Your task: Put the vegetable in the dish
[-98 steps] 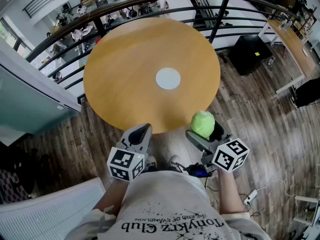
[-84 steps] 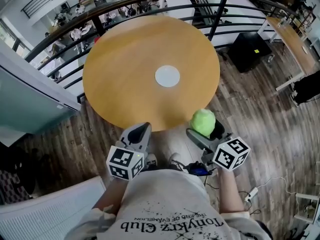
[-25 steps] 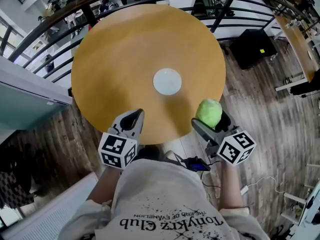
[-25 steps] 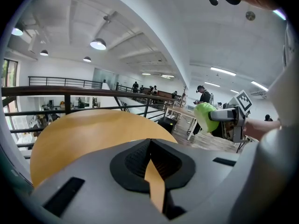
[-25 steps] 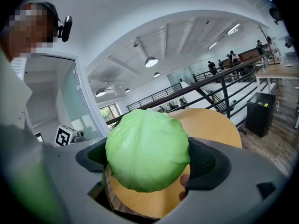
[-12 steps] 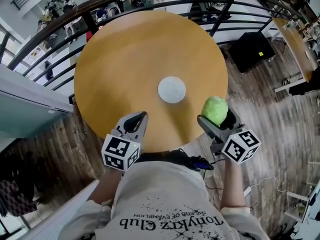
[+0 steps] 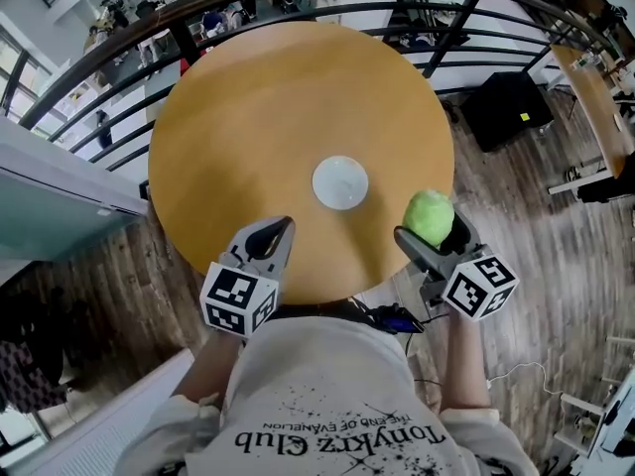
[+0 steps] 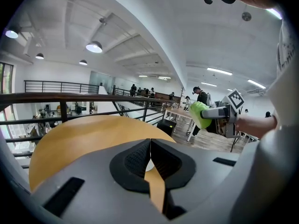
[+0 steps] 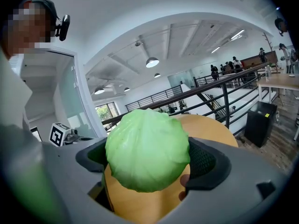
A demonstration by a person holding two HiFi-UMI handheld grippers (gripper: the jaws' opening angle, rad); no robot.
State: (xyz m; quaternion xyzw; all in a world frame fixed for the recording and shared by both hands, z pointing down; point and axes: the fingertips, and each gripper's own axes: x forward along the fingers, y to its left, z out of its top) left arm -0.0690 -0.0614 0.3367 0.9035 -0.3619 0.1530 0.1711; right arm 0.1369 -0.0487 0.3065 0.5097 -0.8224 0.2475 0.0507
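Observation:
A light green cabbage [image 7: 429,217] sits clamped between the jaws of my right gripper [image 7: 431,226], over the round wooden table's [image 7: 248,107] right front edge. In the right gripper view the cabbage [image 9: 147,149] fills the gap between the dark pads. A small white dish [image 7: 339,182] lies near the table's middle, left of and a little beyond the cabbage. My left gripper [image 7: 270,238] hovers over the table's front edge, its jaws shut with nothing in them; in its own view the left gripper [image 8: 150,154] shows only a thin slit between the pads.
A black metal railing [image 7: 298,13] curves round the table's far side, with a lower floor beyond it. A black box [image 7: 508,107] stands on the wooden floor at the right. A long desk [image 7: 595,87] runs along the far right.
Across the earlier frames the view and both grippers have come closer over the table's front edge. In the last half second almost nothing has moved; the cabbage stays held.

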